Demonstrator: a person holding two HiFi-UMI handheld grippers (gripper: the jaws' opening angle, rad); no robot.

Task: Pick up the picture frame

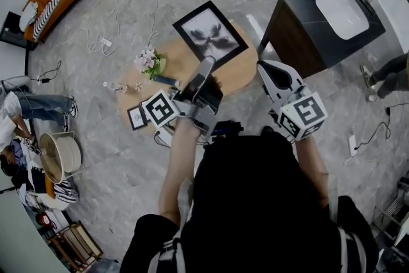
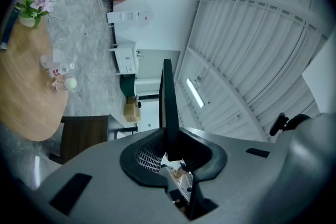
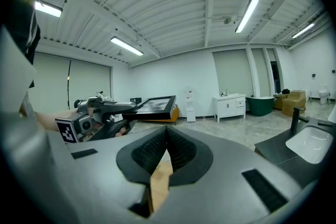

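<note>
Person's dark head and shoulders fill six o'clock in the head view. At twelve, the left tongs (image 1: 206,67) clamp a black rectangular picture frame (image 1: 209,34) over the oval wooden surface (image 1: 176,61). In the left gripper view the frame stands edge-on between the pressing pads. In the right gripper view the right tongs (image 3: 167,139) are together and empty, with the frame at ten o'clock.

Picture frame (image 1: 210,35) in left gripper (image 1: 206,67)

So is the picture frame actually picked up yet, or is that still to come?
It looks done. The left gripper is clamped on one edge of the picture frame. The right gripper view shows the frame in the air, roughly flat, off the round wooden table. The right gripper is empty with its jaws together. As far as I can see, all that's left is keeping hold.
</note>
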